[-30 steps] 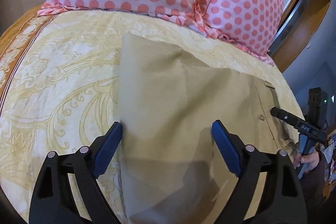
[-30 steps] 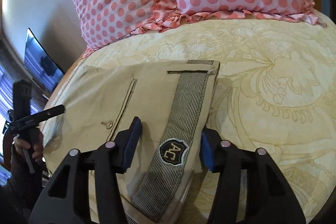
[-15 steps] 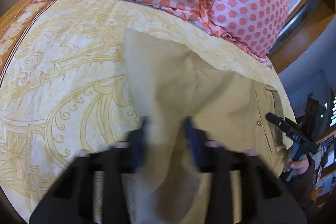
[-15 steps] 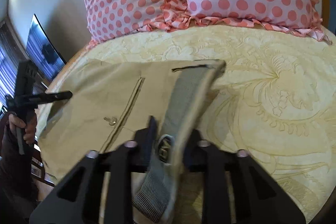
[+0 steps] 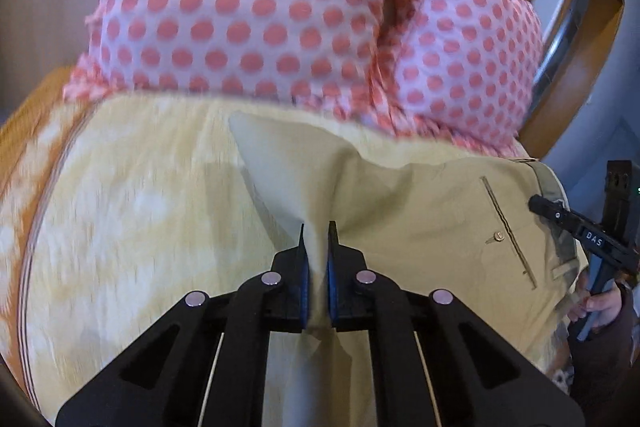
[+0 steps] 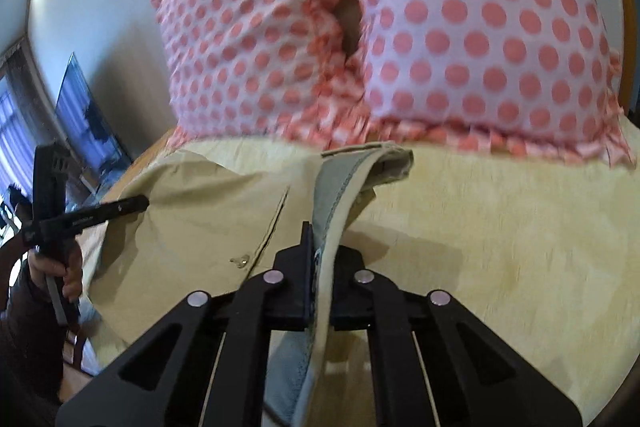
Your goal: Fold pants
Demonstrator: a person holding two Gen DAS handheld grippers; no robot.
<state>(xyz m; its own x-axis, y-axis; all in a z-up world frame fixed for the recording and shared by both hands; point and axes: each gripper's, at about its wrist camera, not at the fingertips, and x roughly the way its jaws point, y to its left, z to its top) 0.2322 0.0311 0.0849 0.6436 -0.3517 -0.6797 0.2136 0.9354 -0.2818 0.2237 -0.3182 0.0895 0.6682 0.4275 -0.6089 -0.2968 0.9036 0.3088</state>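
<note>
Khaki pants lie on a bed with a yellow patterned cover. My left gripper is shut on the leg end of the pants and lifts the cloth into a peak. My right gripper is shut on the waistband, whose grey striped inside shows, and raises it off the bed. The pants sag between both grips. A back pocket with a button faces up. Each view shows the other gripper at its edge, the right one and the left one.
Two pink polka-dot pillows stand at the head of the bed just beyond the pants. A wooden headboard is at the far right. A television and window are left of the bed.
Both grippers went from open to shut on the pants, then lifted the cloth and moved forward toward the pillows. The pants now rise in folds off the bed.
</note>
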